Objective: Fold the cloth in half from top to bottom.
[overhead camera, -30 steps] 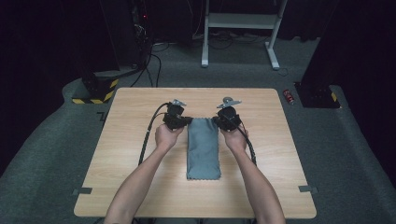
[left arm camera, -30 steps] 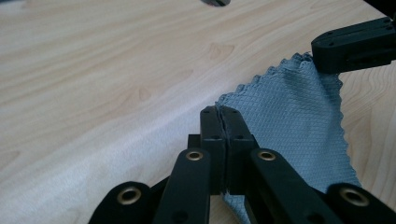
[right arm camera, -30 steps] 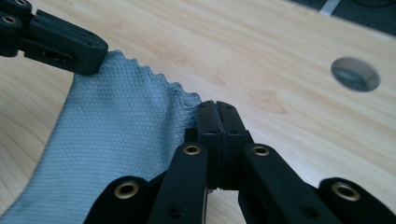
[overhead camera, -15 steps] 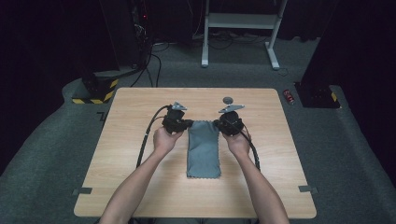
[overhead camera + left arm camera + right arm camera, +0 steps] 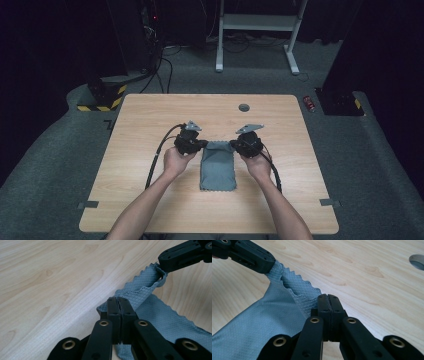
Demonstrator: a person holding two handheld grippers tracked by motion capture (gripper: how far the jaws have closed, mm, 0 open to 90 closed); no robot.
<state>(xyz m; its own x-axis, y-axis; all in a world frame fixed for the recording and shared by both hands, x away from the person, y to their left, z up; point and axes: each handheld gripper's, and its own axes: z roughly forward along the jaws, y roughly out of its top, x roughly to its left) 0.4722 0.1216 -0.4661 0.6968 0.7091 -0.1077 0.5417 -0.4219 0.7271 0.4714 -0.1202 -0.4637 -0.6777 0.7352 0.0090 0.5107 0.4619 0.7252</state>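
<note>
Grey cloth (image 5: 218, 166) lies folded in a narrow strip on the wooden table (image 5: 150, 115), long side running toward the person, about mid-table. Left tool (image 5: 202, 144) is clamped on the far left corner of the cloth, right tool (image 5: 233, 145) clamped on the far right corner; the two sit close, facing each other across the far edge. In the left gripper view the jaws are pressed together on the scalloped hem of the cloth (image 5: 140, 293), with the right tool (image 5: 162, 267) biting the other corner farther off. In the right gripper view the jaws are likewise together on the cloth (image 5: 297, 290), and the left tool (image 5: 268, 267) pinches the opposite corner. The far edge is lifted slightly off the table between the tools, the rest lying flat. A round hole (image 5: 244, 107) sits in the table beyond the tools.
</note>
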